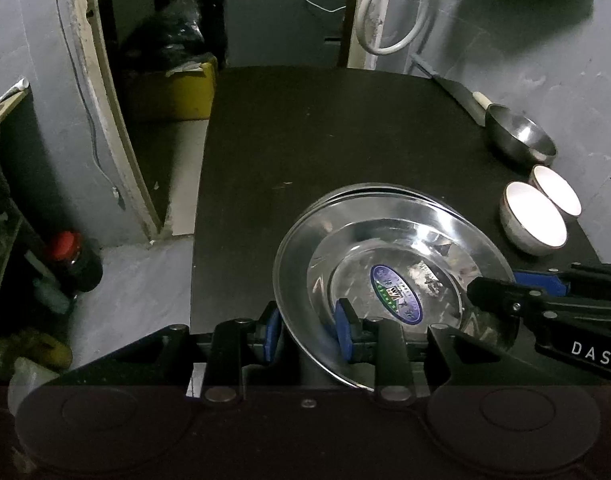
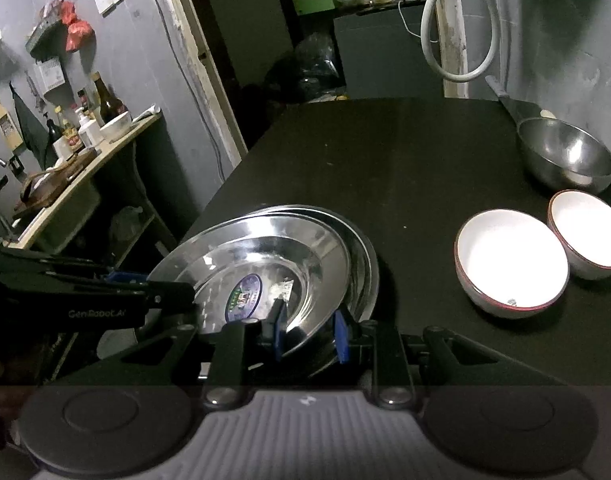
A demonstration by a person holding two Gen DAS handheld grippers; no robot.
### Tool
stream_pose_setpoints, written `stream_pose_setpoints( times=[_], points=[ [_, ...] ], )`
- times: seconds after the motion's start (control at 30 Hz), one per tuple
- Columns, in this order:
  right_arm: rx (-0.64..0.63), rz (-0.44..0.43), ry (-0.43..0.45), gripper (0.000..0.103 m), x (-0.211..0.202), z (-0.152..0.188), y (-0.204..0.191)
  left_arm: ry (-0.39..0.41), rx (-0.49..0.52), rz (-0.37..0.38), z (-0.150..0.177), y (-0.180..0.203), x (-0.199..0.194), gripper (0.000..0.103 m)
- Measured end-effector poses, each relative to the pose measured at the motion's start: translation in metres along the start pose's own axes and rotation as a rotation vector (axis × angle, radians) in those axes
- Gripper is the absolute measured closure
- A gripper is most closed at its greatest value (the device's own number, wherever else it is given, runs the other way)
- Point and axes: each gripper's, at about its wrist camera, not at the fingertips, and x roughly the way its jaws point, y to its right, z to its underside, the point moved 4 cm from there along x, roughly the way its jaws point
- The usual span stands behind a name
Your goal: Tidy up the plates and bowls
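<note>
dark table (image 1: 305, 140) bears shiny steel plates (image 1: 385, 240); left gripper (image 1: 307, 334) and right gripper (image 2: 309, 334) both clamp the rim.

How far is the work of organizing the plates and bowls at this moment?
Partly done. The steel plates are already stacked, and both the left gripper and right gripper straddle the stack's rim on opposite sides. Left: the two white bowls stand side by side, not nested, and the steel bowl sits apart behind them.
</note>
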Motion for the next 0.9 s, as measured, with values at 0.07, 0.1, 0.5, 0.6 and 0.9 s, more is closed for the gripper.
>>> stream_pose_setpoints(
  times=[0.07, 0.1, 0.5, 0.6, 0.9],
  points=[
    [-0.010, 0.003, 0.002, 0.075, 0.002, 0.000, 0.000, 0.001, -0.002, -0.009, 0.000, 0.003, 0.004, 0.070],
    [-0.014, 0.004, 0.002, 0.075, 0.002, 0.000, -0.001, 0.002, -0.002, -0.014, 0.000, 0.003, 0.006, 0.070],
    [-0.076, 0.020, 0.008, 0.069, 0.004, 0.003, -0.008, 0.002, -0.010, -0.069, 0.001, 0.012, 0.014, 0.062],
    [-0.084, 0.011, 0.024, 0.048, -0.001, 0.005, -0.012, 0.003, -0.023, -0.087, 0.004, 0.011, 0.008, 0.051],
    [-0.021, 0.049, 0.095, 0.020, -0.018, 0.002, -0.008, 0.075, -0.051, -0.134, 0.010, 0.004, -0.040, 0.016]
  ],
)
